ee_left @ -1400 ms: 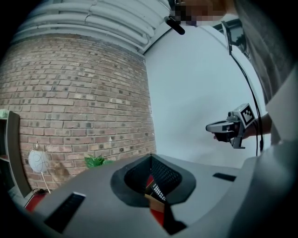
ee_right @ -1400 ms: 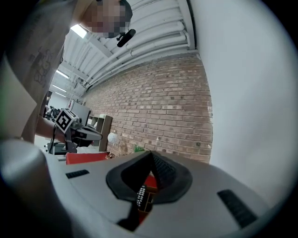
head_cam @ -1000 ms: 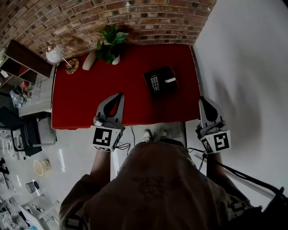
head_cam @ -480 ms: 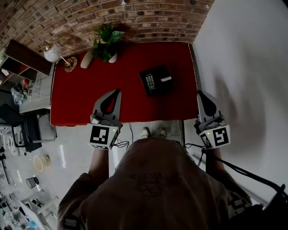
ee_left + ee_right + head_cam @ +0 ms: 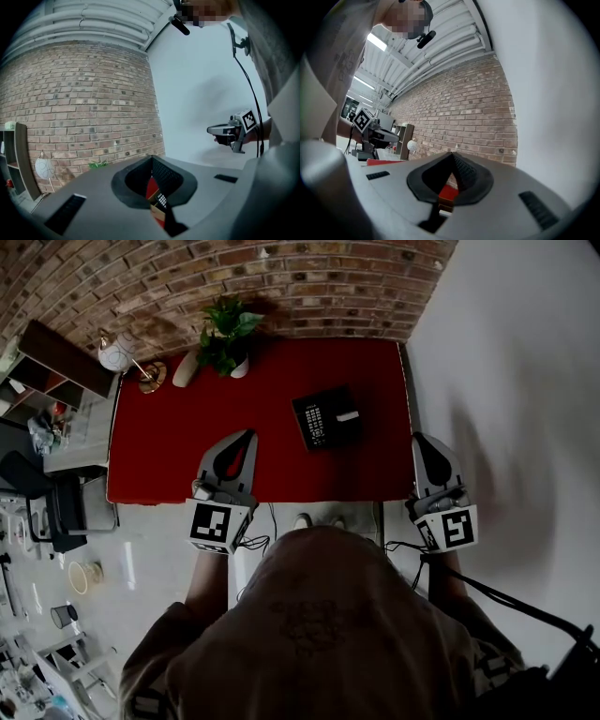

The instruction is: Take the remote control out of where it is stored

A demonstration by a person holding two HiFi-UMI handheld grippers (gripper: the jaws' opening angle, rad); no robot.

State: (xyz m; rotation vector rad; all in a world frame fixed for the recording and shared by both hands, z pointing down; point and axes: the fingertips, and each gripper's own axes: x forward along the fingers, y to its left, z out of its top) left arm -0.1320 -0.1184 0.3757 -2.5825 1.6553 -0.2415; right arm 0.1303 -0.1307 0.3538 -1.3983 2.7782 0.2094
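Remote control [image 5: 317, 419] sits in black holder [image 5: 345, 433]; left claw [image 5: 248, 437] and right claw [image 5: 420, 438] closed, empty.

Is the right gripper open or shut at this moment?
Shut. In the right gripper view the jaws of the right gripper meet at their tips, and nothing is held between them.

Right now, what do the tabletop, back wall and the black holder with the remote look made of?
Tabletop: even red, matte, no glare; likely cloth or a painted top, can't tell which.
Back wall: bare brick, mortar lines visible, rough.
Black holder: dark, dull; plastic or leatherette, too small to tell.
Remote: looks plastic, pale keys in rows.
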